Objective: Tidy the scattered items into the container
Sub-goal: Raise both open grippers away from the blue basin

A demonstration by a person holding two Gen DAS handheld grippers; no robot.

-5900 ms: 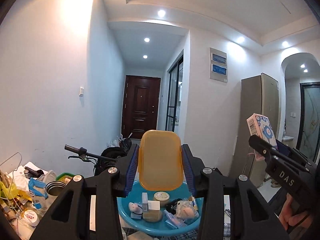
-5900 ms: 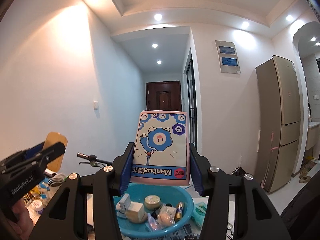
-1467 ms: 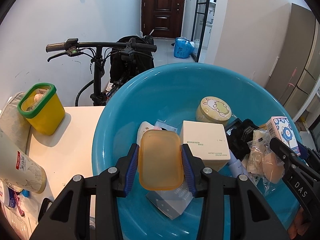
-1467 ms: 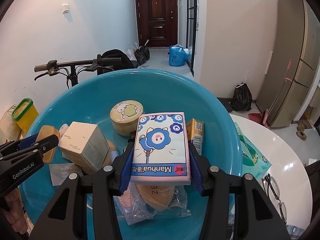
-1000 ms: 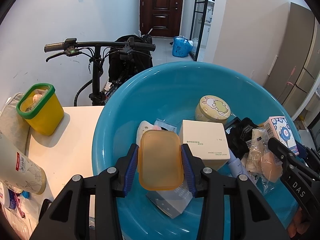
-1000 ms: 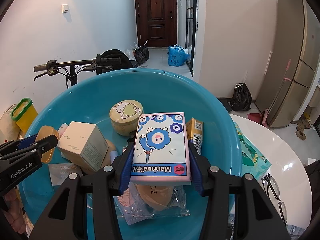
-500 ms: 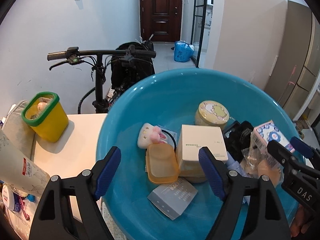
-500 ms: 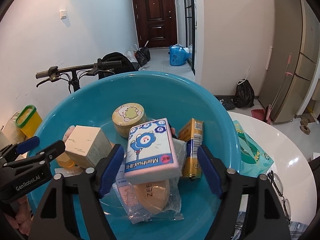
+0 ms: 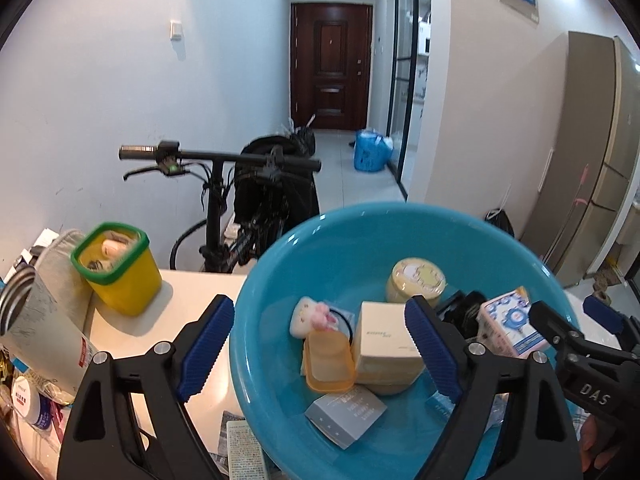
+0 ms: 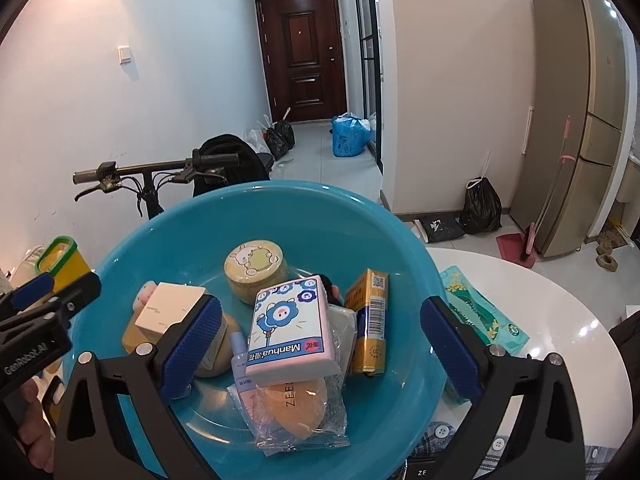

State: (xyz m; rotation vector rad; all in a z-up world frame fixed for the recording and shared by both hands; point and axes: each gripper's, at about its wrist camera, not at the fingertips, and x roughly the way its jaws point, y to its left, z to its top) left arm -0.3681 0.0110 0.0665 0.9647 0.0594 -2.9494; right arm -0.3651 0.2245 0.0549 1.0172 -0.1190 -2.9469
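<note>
1. While both grippers hover over the blue basin (image 10: 168, 220), the left gripper (image 9: 320, 348) jaws are opening, nothing gripped; the orange lidded box (image 9: 329, 362) lies in the basin.
2. Right gripper (image 10: 316, 344) jaws opening too; the tissue pack (image 10: 290, 328) rests free on the pile inside.

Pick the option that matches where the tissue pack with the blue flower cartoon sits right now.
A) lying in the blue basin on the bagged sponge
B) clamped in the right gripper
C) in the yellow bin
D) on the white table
A: the tissue pack rests on the bagged sponge inside the blue basin, free of the opening right gripper.
</note>
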